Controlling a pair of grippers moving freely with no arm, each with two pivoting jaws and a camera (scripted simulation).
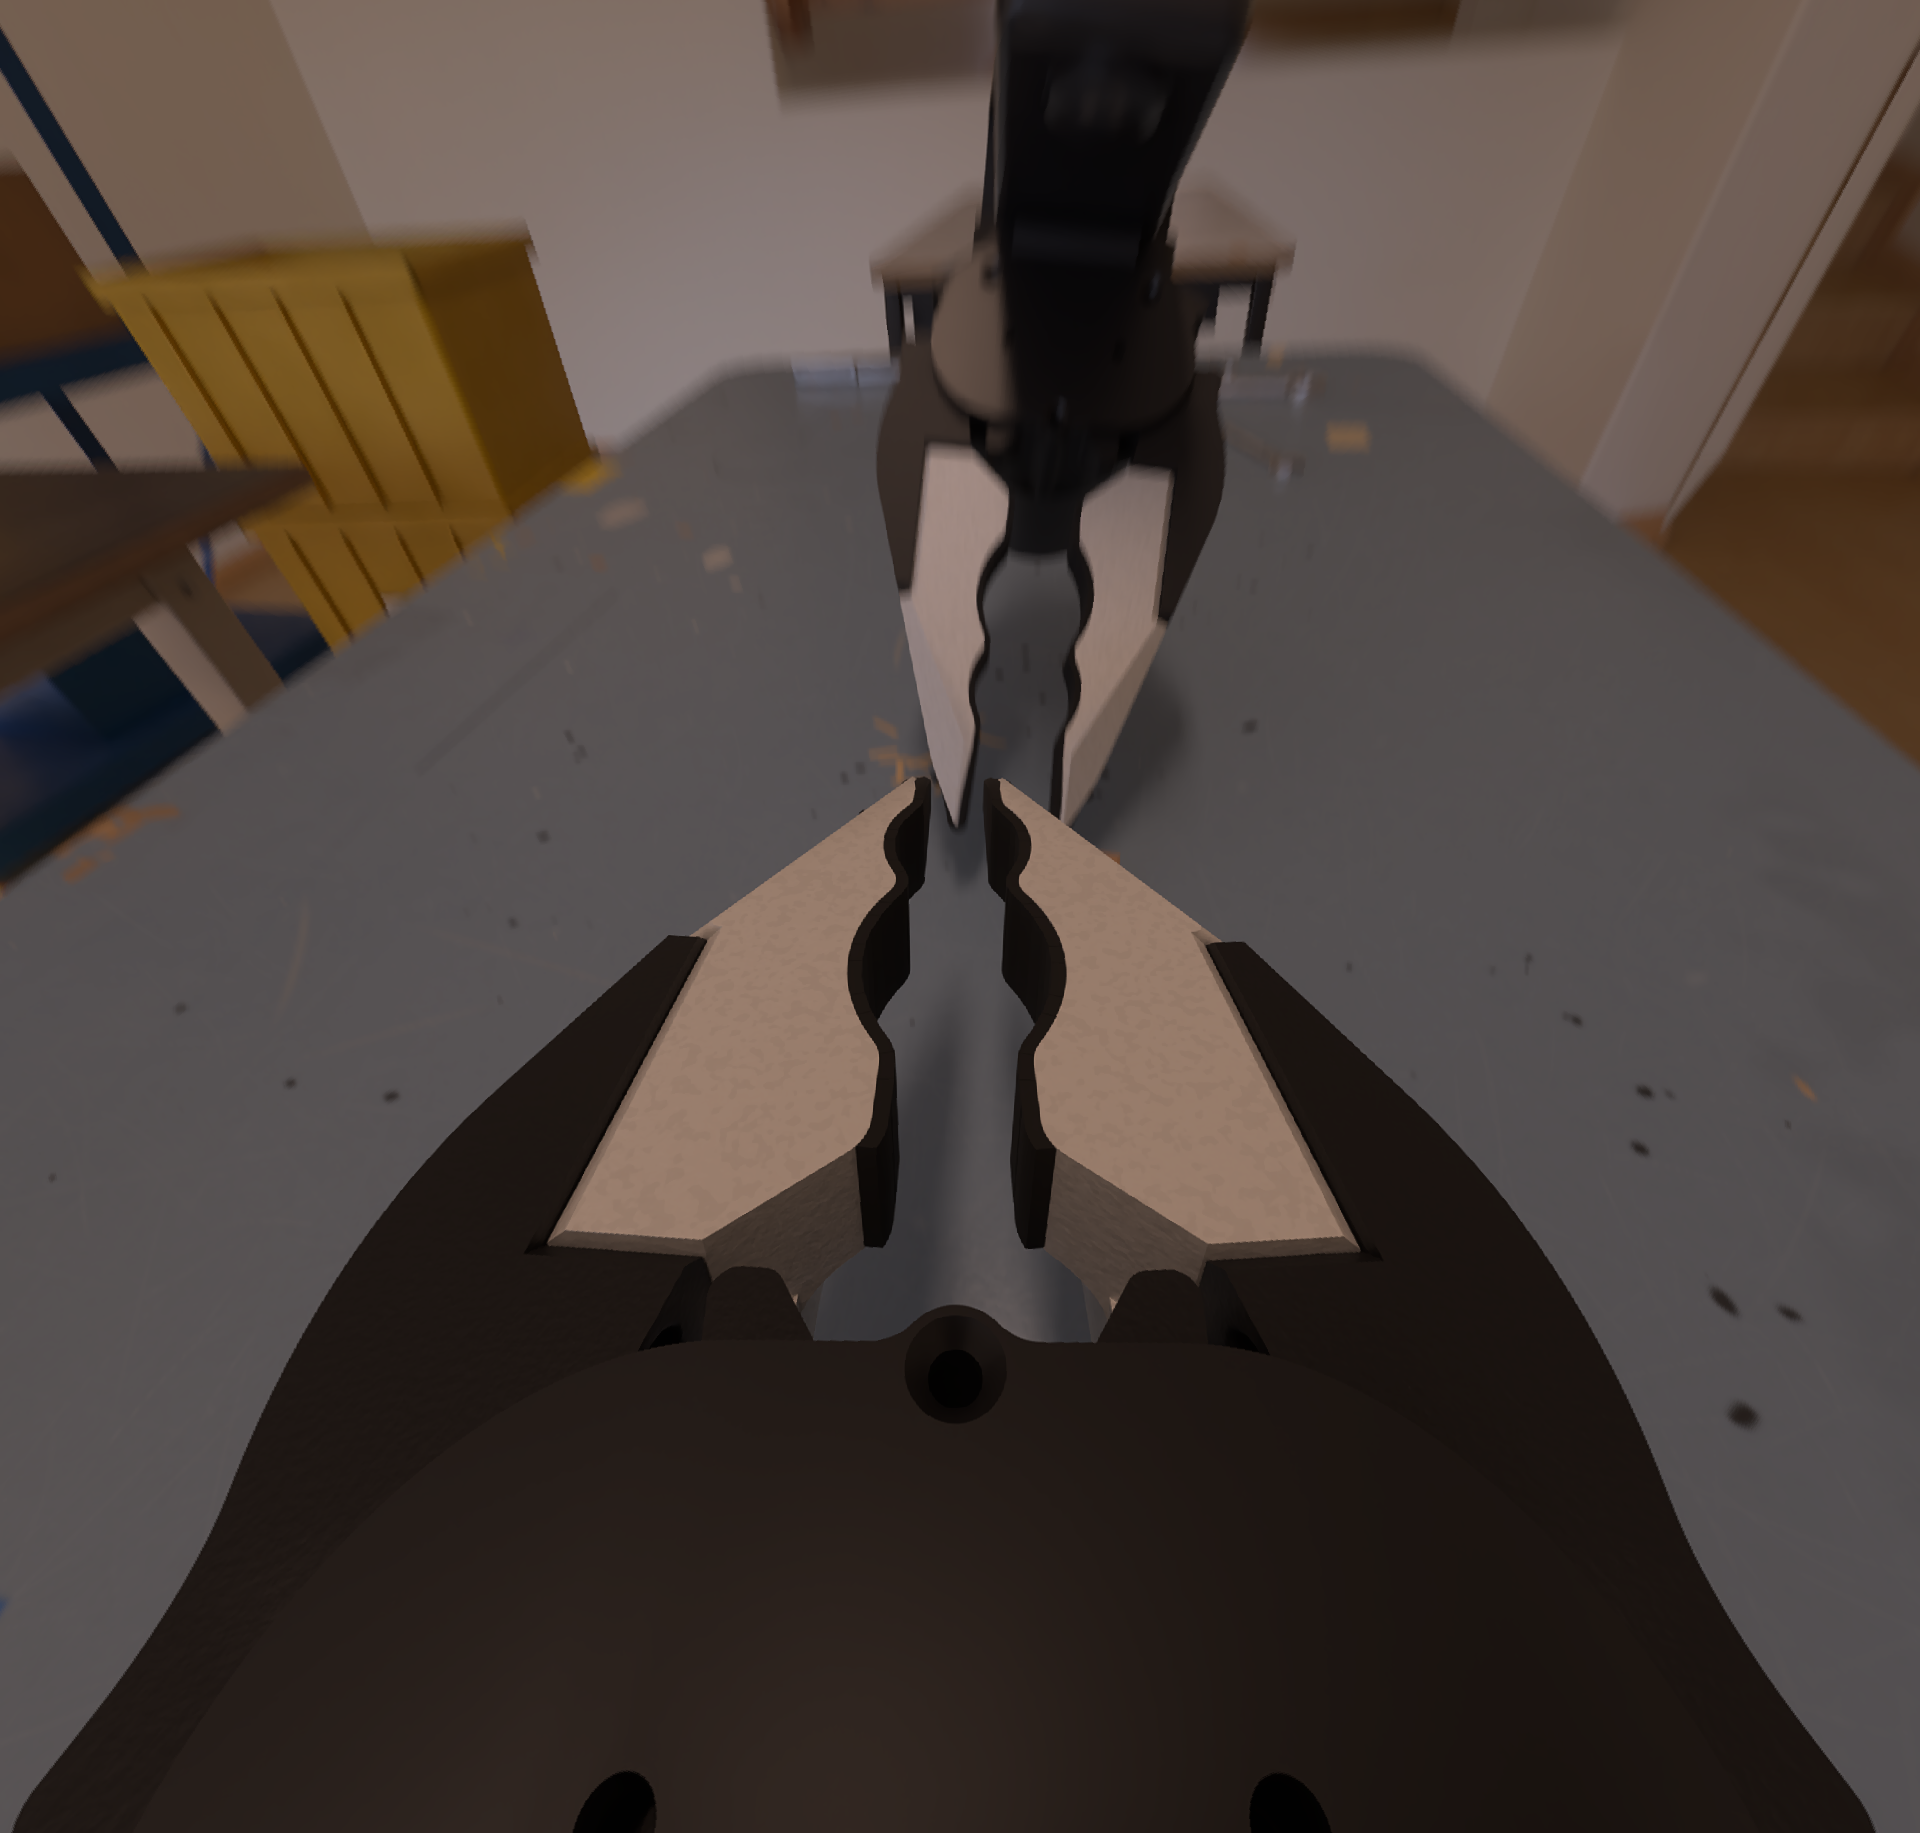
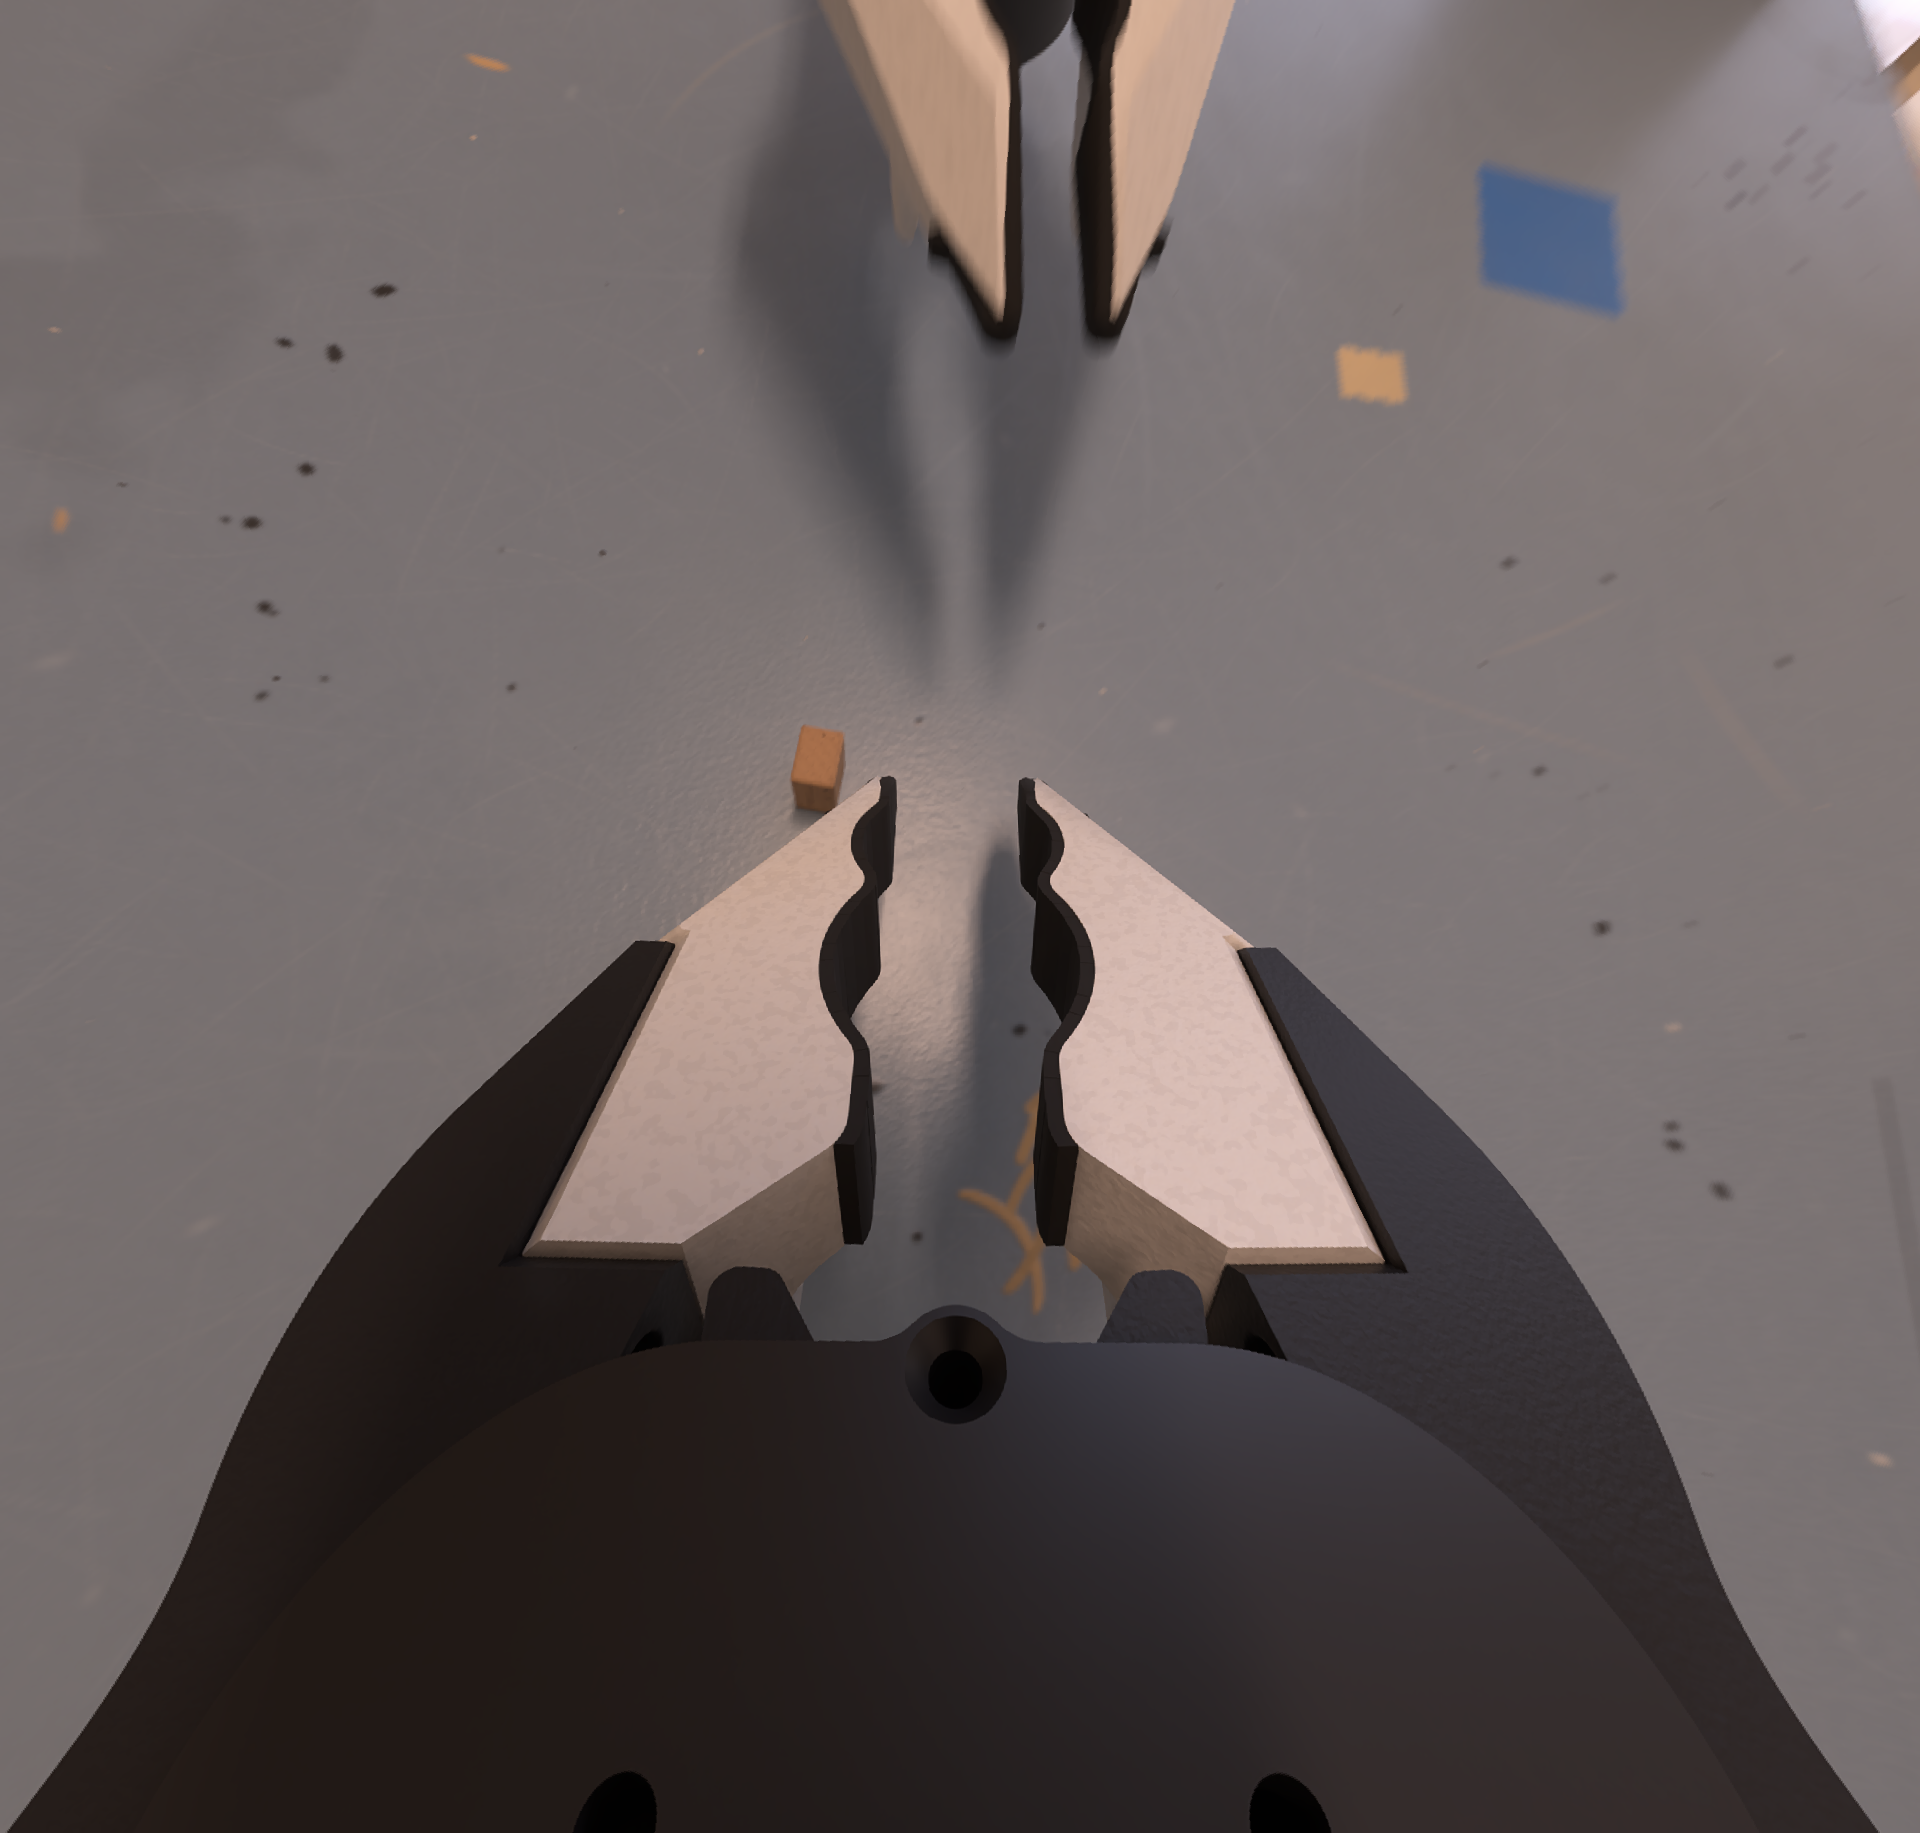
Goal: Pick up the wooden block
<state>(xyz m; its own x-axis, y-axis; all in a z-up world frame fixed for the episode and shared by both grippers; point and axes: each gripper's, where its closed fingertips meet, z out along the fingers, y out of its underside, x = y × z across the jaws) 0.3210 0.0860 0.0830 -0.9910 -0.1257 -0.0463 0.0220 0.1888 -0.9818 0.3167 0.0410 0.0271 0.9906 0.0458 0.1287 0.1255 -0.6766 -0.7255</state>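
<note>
The wooden block [image 2: 818, 767] is a small tan cube on the grey table [image 2: 416, 536]. In the right wrist view it lies just beyond and to the left of my right gripper's left fingertip. My right gripper [image 2: 956, 786] is open and empty, low over the table. My left gripper [image 1: 958, 791] is open by a narrow gap and empty. It faces the right gripper [image 1: 1013, 807] tip to tip, and it shows at the top of the right wrist view [image 2: 1051, 323]. The block does not show in the left wrist view.
A blue square patch [image 2: 1548, 237] and a small tan patch [image 2: 1371, 373] mark the table to the right. A yellow slatted crate [image 1: 343, 401] and a wooden shelf [image 1: 135, 516] stand off the table's left edge. A small table [image 1: 1236, 245] stands behind.
</note>
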